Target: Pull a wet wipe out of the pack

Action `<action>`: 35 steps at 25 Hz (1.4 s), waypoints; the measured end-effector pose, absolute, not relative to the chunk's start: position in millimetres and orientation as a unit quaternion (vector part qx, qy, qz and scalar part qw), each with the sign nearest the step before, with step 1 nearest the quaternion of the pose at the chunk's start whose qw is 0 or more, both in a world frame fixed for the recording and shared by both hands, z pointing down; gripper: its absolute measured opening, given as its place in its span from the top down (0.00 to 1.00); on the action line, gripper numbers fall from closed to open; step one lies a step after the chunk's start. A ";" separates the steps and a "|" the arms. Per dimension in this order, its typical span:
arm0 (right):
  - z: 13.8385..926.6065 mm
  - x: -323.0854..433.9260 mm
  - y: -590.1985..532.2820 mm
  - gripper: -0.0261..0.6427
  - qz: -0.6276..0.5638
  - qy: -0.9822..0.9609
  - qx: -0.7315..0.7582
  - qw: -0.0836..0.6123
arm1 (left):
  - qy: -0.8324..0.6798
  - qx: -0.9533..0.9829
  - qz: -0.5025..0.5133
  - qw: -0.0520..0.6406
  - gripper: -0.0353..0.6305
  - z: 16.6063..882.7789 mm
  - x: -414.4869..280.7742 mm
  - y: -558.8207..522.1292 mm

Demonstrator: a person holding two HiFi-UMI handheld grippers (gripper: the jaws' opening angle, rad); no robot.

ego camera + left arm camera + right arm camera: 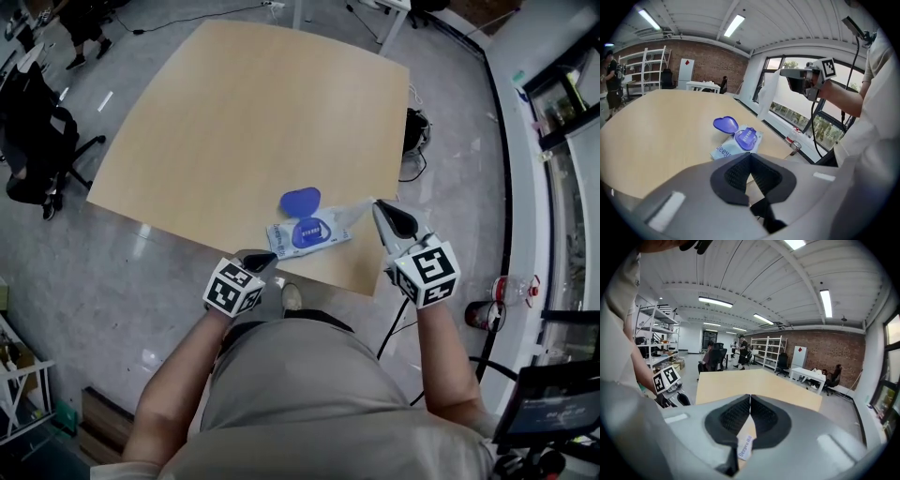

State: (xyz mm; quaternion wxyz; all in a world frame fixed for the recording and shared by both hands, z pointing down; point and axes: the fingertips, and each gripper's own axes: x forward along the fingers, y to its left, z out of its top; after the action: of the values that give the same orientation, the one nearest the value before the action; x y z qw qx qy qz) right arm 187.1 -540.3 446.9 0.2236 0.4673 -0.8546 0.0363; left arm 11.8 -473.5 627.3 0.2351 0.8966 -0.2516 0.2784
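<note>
**A:** What sits nearest the person?

**B:** Two bare forearms. Each ends in a cube with black-and-white square markers, the left cube (232, 288) and the right cube (427, 272). The grey two-jaw left gripper (255, 262) hangs over the table's near edge, its black ribbed pads pressed together on nothing

**A:** And the other tool?

**B:** The grey right gripper (382, 210) is held up just right of the pack. Its pads are closed, pinching the upper end of a thin white translucent wet wipe (350, 216). In the left gripper view the sheet hangs down loosely from those jaws

**A:** Where does the sheet lead?

**B:** It runs down and left towards the flat white soft-plastic pack (309, 234) with its blue oval opening. I cannot tell whether the lower end is still inside. The pack lies flat near the table's front edge, between the two grippers and touching neither. Its rounded blue plastic lid (299, 200) is flipped open towards the far side

**A:** Further out?

**B:** The pale wooden tabletop (234, 112) stretches away over a glossy grey floor (141, 281), with a black office chair (37, 141) at the left. The right gripper view shows white metal shelving (766, 350) and a red brick wall (825, 352) at the back
</note>
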 end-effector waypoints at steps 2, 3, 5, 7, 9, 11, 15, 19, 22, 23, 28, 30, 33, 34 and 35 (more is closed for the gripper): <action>437.7 179.2 -526.7 0.95 0.037 -0.852 0.476 0.216 | -0.255 0.902 0.260 0.232 0.94 607.1 -4.6 -463.0; 433.1 174.2 -519.1 0.95 0.037 -0.851 0.479 0.211 | -0.257 0.904 0.252 0.230 0.94 596.9 -13.9 -457.1; 424.3 163.2 -502.3 0.95 0.037 -0.849 0.486 0.203 | -0.261 0.909 0.237 0.224 0.94 577.0 -33.8 -444.1; 417.0 151.0 -482.5 0.95 0.036 -0.848 0.490 0.198 | -0.267 0.912 0.222 0.219 0.94 558.0 -54.1 -429.4; 411.9 138.6 -460.4 0.95 0.034 -0.847 0.493 0.195 | -0.273 0.915 0.204 0.214 0.94 539.3 -73.4 -413.5; 408.8 125.2 -437.1 0.95 0.034 -0.846 0.496 0.194 | -0.278 0.919 0.188 0.207 0.94 521.5 -93.0 -396.0; 405.1 97.8 -386.5 0.95 0.047 -0.841 0.507 0.185 | -0.275 0.927 0.168 0.192 0.94 491.5 -128.2 -354.2; 399.2 76.6 -332.0 0.95 0.060 -0.837 0.516 0.170 | -0.259 0.937 0.149 0.182 0.94 469.8 -143.1 -311.3; 393.4 59.6 -294.3 0.95 0.066 -0.839 0.516 0.161 | -0.241 0.945 0.141 0.170 0.94 457.7 -144.4 -282.8; 391.3 54.5 -283.6 0.95 0.065 -0.840 0.513 0.163 | -0.235 0.947 0.141 0.165 0.94 453.8 -144.0 -274.6; 378.8 44.9 -237.9 0.95 0.049 -0.850 0.498 0.166 | -0.233 0.953 0.132 0.140 0.94 432.8 -140.2 -237.1; 374.5 51.8 -218.3 0.95 0.045 -0.853 0.493 0.163 | -0.234 0.955 0.128 0.132 0.94 423.7 -130.9 -219.6; 371.4 69.0 -187.0 0.95 0.041 -0.859 0.485 0.159 | -0.234 0.957 0.126 0.119 0.94 412.8 -109.4 -191.5; 371.7 75.8 -175.2 0.95 0.040 -0.861 0.481 0.157 | -0.236 0.957 0.127 0.114 0.94 410.1 -100.6 -181.6; 372.4 83.0 -162.4 0.95 0.039 -0.864 0.477 0.156 | -0.239 0.956 0.127 0.110 0.94 407.4 -90.9 -171.5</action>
State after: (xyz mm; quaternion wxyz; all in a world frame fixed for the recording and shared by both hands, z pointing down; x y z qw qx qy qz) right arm 83.0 -162.4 372.4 0.1558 0.4769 -0.8642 0.0393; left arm -90.9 -171.5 407.4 0.1101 0.9562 -0.2393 0.1275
